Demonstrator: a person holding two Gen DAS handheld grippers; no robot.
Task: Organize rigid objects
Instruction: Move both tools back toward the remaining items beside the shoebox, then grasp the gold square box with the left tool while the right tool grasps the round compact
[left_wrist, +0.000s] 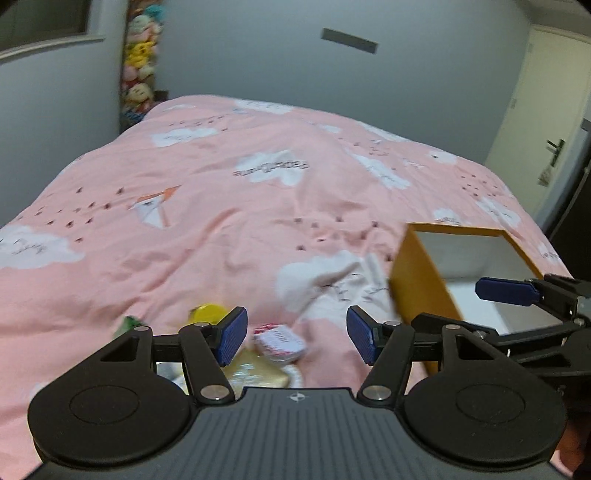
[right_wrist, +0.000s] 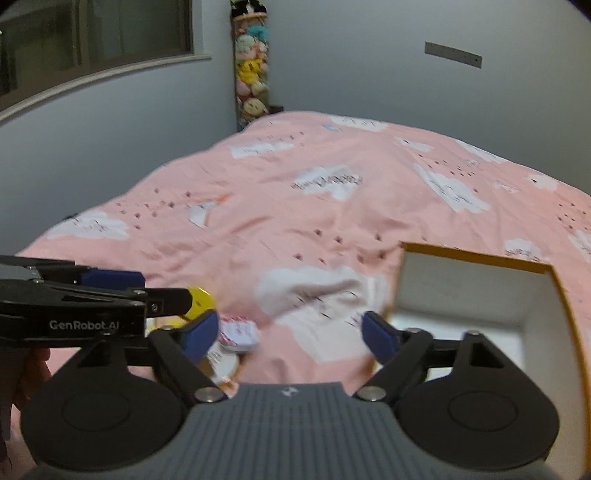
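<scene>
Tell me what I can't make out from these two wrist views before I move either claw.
- Pile of small items, left wrist view: partly hidden by the left claw and its body, blurred; only a yellow object and a red-and-white pack stand out.
- Orange box, right wrist view: its floor is partly covered by the right claw; contents unclear.
- Pack's print: too blurred to read.

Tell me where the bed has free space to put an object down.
The pink cloud-print duvet is bare beyond the open orange cardboard box, toward the wall. It is crowded near the left gripper: yellow round object, red-and-white packet.
</scene>
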